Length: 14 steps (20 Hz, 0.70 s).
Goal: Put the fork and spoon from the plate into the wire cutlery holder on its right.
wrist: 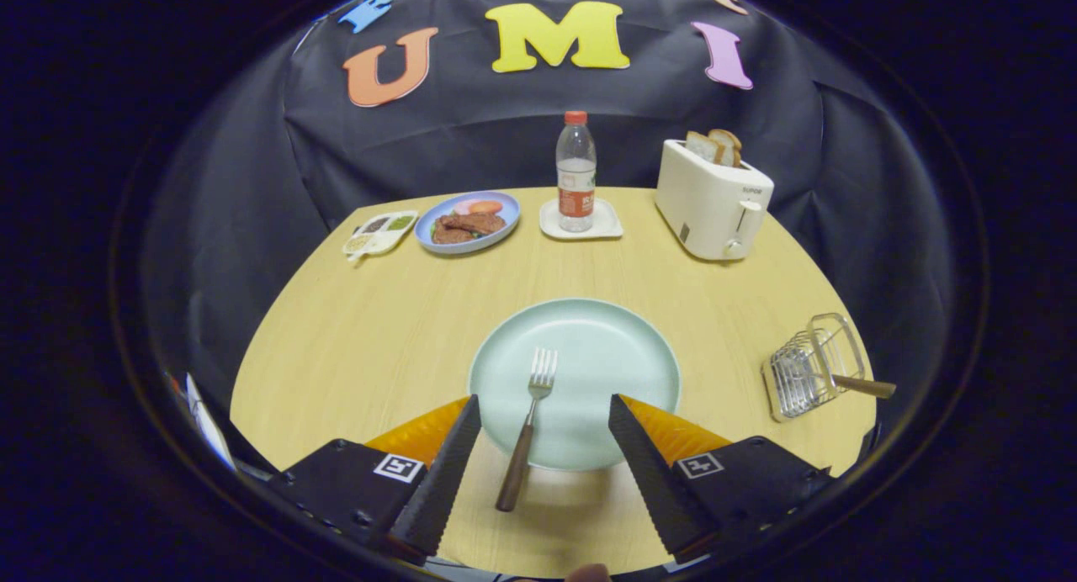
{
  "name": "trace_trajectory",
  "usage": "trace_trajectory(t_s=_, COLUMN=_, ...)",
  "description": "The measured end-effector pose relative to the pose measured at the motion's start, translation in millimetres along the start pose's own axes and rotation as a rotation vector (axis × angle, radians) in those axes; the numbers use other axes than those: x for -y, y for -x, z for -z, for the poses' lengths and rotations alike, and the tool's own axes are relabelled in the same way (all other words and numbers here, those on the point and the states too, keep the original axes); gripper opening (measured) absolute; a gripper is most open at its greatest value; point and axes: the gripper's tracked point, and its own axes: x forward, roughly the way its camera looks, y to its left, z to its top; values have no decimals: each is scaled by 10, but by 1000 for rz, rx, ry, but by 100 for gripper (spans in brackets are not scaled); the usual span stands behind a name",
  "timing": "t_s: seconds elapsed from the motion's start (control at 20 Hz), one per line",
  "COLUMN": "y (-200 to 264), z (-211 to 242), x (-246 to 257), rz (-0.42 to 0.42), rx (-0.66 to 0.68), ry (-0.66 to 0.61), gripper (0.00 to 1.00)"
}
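Between my fingers: fork [528, 426] on pale green plate [575, 383]; handle overhangs rim | my gripper [544, 414] wide, touching nothing | wire cutlery holder [806, 368] right of plate

Light even and fairly bright from overhead; table [379, 338] well lit, dark cloth wall behind soaks light up; soft short shadows under toaster [711, 199] and bottle [575, 171]; faint sheen on pale plate [606, 346], no hard glare; strong fisheye bowing of table edge; outer margin dim and smeared; gripper [544, 415], fingers spread apart, sharp enough, slightly soft nearest the lens.
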Motion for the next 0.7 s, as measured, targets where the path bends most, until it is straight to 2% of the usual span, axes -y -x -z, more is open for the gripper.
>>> trace_trajectory(t_s=0.2, y=-287, z=144, x=-24, rz=30, rx=-35, ry=31, gripper=91)
trace_trajectory(t_s=0.4, y=-497, z=377, x=-67, rz=28, rx=-113, ry=10, gripper=82)
trace_trajectory(t_s=0.6, y=-599, z=452, x=-94, rz=30, rx=-152, ry=0, gripper=57)
trace_trajectory(t_s=0.7, y=-602, z=449, x=-87, rz=35, rx=-161, ry=6, gripper=54)
